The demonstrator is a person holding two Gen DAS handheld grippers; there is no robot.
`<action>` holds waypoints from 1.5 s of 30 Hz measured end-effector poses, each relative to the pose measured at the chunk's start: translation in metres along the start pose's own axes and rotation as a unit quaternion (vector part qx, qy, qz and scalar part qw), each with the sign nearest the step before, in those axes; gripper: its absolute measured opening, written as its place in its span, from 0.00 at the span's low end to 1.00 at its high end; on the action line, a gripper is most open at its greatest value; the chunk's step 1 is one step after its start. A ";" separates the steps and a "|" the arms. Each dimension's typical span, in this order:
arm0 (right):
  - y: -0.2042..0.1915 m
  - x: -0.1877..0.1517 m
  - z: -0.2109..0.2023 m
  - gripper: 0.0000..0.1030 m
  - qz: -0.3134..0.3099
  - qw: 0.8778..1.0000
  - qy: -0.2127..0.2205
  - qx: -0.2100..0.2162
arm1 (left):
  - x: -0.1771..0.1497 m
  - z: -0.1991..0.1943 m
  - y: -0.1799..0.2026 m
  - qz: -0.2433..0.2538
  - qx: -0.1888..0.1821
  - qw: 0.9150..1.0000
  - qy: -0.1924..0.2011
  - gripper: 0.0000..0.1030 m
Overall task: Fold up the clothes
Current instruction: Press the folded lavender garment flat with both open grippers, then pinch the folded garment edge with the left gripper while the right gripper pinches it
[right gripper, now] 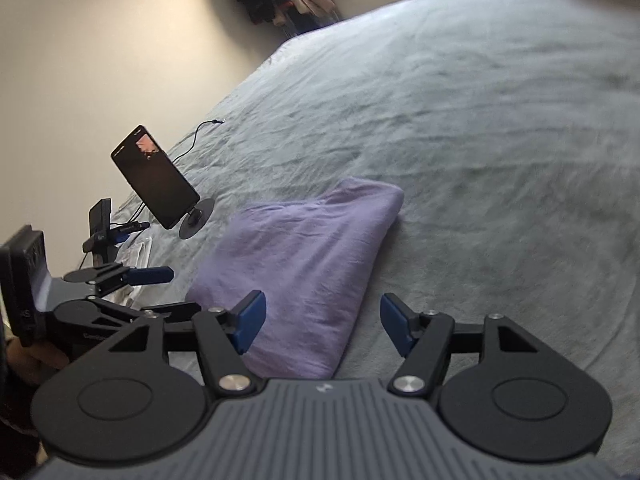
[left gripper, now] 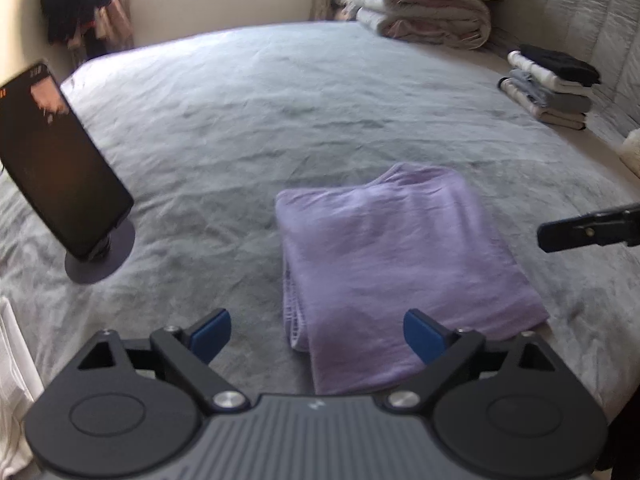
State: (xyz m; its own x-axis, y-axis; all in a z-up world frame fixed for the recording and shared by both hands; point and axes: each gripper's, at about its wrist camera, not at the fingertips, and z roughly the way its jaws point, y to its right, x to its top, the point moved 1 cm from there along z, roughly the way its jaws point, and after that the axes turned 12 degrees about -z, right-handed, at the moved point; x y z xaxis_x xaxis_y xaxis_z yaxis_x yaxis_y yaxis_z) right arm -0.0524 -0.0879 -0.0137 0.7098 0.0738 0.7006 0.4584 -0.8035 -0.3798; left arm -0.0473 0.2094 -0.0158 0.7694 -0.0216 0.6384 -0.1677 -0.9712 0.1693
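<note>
You can read no words here. The phone [left gripper: 60, 168] up and to the left of your left tool shows marks too blurry to read.

So the folded cloth [left gripper: 404, 264] sits on the bed [left gripper: 248, 120], near its front edge. Phone on a stand [left gripper: 60, 168] is off to its left, stack of folded clothes [left gripper: 552, 84] far right, folded quilts [left gripper: 424, 8] piled behind at the back.
</note>
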 end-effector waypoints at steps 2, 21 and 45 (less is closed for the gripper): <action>0.005 0.000 0.002 0.65 0.024 1.000 -0.010 0.009 | 0.003 0.005 -0.006 -0.018 -0.013 1.000 -0.013 0.93; 0.073 0.003 0.030 0.31 0.276 0.960 0.018 0.048 | 0.032 0.069 -0.089 -0.306 -0.228 0.920 -0.084 0.74; 0.064 0.017 0.022 0.19 0.256 0.961 0.079 0.065 | 0.035 0.060 -0.048 -0.325 -0.207 0.923 -0.001 0.18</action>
State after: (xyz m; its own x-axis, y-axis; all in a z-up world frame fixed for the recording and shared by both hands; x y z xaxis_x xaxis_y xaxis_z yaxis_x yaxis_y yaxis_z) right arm 0.0006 -0.1249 -0.0396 0.7743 -0.4109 0.4813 0.1406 -0.6298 -0.7640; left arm 0.0247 0.2411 -0.0471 0.7914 0.5329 0.2996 0.1086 -0.6048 0.7889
